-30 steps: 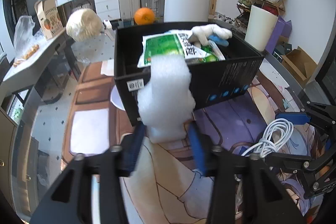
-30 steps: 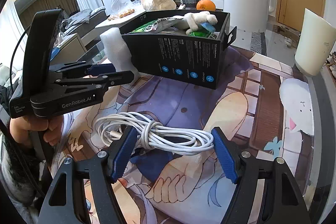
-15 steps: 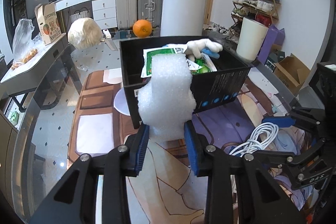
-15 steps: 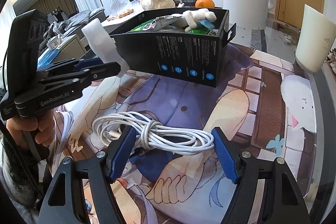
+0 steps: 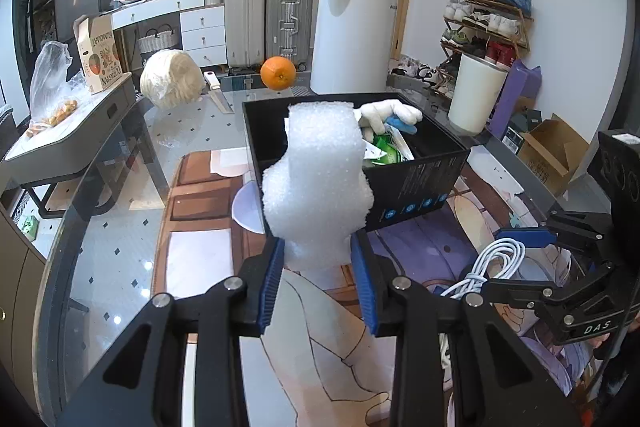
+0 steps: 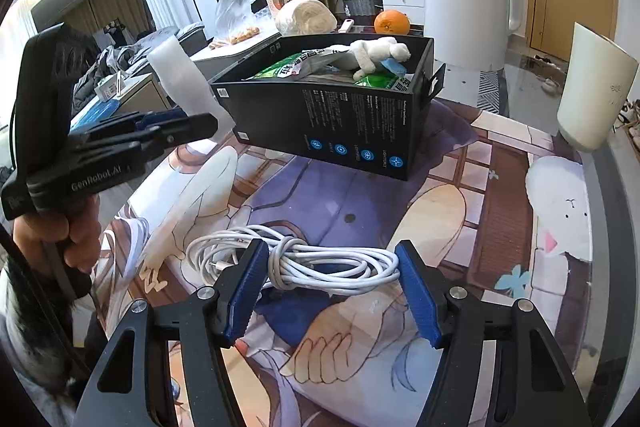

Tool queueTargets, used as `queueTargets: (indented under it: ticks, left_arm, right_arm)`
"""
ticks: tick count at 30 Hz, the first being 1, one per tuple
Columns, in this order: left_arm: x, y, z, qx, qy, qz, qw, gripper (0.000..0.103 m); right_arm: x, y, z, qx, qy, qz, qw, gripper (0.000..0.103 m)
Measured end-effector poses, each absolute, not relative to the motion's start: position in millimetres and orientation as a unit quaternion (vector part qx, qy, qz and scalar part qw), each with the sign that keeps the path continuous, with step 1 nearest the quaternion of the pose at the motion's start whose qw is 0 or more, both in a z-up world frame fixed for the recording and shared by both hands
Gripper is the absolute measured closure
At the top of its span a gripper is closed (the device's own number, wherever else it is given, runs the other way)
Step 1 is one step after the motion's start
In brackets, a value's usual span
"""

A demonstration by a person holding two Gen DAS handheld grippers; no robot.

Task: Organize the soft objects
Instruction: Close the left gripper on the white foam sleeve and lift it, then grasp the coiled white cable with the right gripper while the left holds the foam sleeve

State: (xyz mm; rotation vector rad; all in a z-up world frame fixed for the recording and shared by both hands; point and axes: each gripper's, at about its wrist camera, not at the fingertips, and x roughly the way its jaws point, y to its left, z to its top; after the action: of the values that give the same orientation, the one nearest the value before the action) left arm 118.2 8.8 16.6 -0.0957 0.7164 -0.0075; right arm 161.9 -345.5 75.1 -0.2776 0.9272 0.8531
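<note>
Left tool (image 5: 318, 277): clenched on the foam (image 5: 318, 183), which we hold upright, clear of the bench (image 5: 120, 267).
Right tool (image 6: 330, 291): we have just been closing it round the cable (image 6: 304, 263); the pads do not yet press the coil, which lies on the mat (image 6: 500, 195).
Box (image 6: 360, 131): at 12 o'clock from both tools, already holding a plush toy (image 6: 378, 55) and green packets (image 6: 288, 67).
Key relation: the box's open top lies just beyond the foam at 12 to 1 o'clock; the foam's long axis stands vertical. We judge the left hand nearer the box.
Cable axis: across the right jaws, 9 to 3 o'clock.
</note>
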Motion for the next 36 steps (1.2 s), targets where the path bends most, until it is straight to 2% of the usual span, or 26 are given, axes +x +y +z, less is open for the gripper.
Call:
queueTargets:
  ticks: [9, 13, 23, 26, 29, 30, 33, 36]
  left_arm:
    - [115, 10, 18, -0.048, 0.348, -0.007, 0.936, 0.071]
    - [112, 12, 20, -0.048, 0.345, -0.004, 0.938, 0.071]
    - [106, 15, 23, -0.053, 0.338, -0.003, 0.94, 0.07]
    - [106, 13, 23, -0.051, 0.34, -0.007, 0.939, 0.07]
    - [107, 13, 25, -0.05, 0.339, -0.01, 0.939, 0.07]
    - [107, 13, 25, -0.049, 0.339, -0.011, 0.939, 0.07]
    - [107, 14, 26, -0.051, 0.338, -0.012, 0.94, 0.07]
    - [108, 14, 27, -0.053, 0.336, -0.011, 0.94, 0.07]
  right_arm:
    - [158, -350, 83, -0.166, 0.418, 0.4, 0.798, 0.034]
    - [150, -353, 89, -0.202, 0.399, 0.42, 0.79, 0.026]
    - [149, -331, 69, -0.298, 0.406, 0.455, 0.735, 0.026]
    - [151, -321, 63, -0.295, 0.412, 0.472, 0.722, 0.033]
    - [151, -314, 57, -0.299, 0.419, 0.473, 0.715, 0.052]
    - [151, -313, 57, -0.295, 0.417, 0.475, 0.717, 0.062]
    - [150, -310, 58, -0.294, 0.415, 0.472, 0.72, 0.071]
    - [149, -311, 59, -0.293, 0.412, 0.467, 0.725, 0.073]
